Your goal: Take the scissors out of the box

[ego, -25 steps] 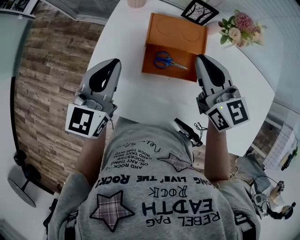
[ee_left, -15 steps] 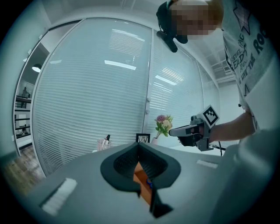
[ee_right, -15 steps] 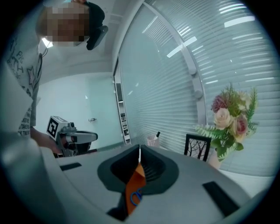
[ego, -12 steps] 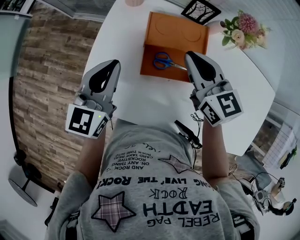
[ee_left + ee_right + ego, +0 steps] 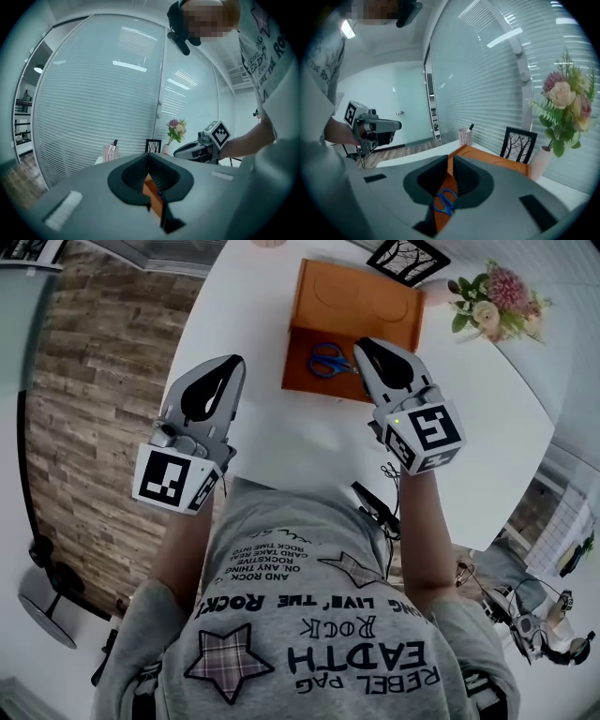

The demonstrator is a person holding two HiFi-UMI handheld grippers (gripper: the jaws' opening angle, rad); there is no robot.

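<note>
Scissors (image 5: pixel 326 360) are lying flat in the orange box (image 5: pixel 361 296) at the surface's (image 5: pixel 281 437) far edge | right gripper (image 5: pixel 361 346) is hovering over the blades, jaws together | left gripper (image 5: pixel 228 367) is hanging above the near-left edge, jaws together | advice: spread the right jaws first, then pinch near the pivot.

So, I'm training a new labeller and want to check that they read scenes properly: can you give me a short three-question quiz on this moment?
1. Where do the blue-handled metal scissors lie? A on the wooden floor; B inside the open orange box; C on the white table.
2. True or false: the right gripper holds the scissors.
3. Fill in: the gripper nearer the box is the ____ one.
Key: 1 B; 2 false; 3 right.
</note>
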